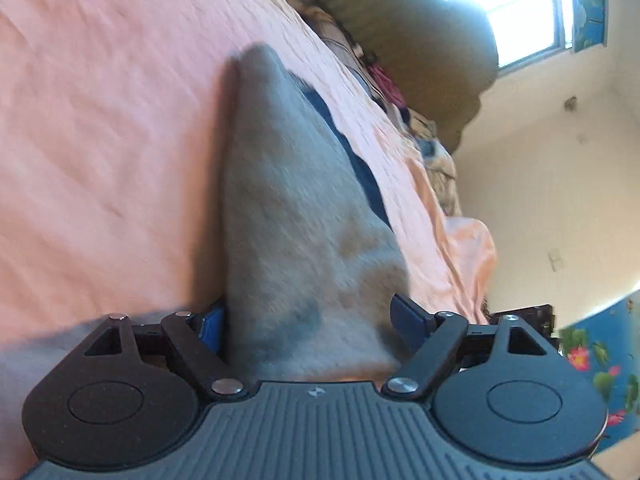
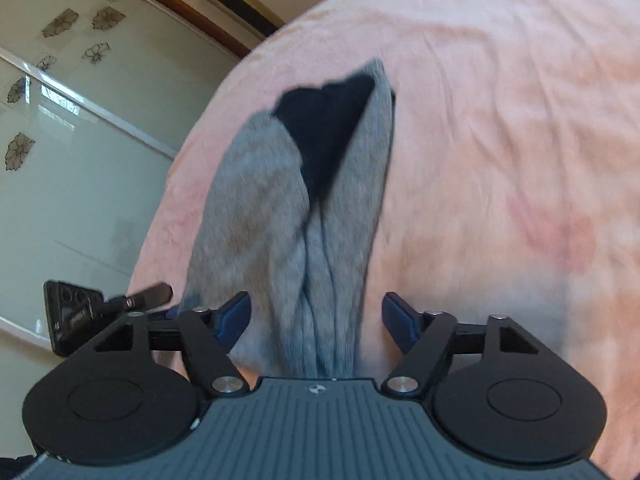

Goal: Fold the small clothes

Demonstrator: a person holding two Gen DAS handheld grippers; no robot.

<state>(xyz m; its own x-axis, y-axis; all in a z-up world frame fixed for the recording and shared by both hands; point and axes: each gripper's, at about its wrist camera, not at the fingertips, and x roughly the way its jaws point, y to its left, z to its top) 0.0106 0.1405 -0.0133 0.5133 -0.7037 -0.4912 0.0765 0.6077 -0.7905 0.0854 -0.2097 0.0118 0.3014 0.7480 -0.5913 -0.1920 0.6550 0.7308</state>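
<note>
A small grey garment with a dark navy inner part (image 1: 296, 208) lies on the pink bedspread (image 1: 100, 140). It runs from between the fingers of my left gripper (image 1: 308, 320) out across the bed. The left jaws stand wide apart with the cloth between them, not pinched. In the right wrist view the same grey garment (image 2: 272, 208) is bunched in folds, its navy part (image 2: 324, 128) showing at the far end. My right gripper (image 2: 316, 316) is also open, with the cloth between its blue pads (image 2: 236, 316).
The bed edge drops to the right in the left wrist view, with a pile of bedding and clothes (image 1: 424, 136) and a window (image 1: 520, 4) beyond. In the right wrist view a wardrobe with glass doors (image 2: 80, 140) stands left of the bed.
</note>
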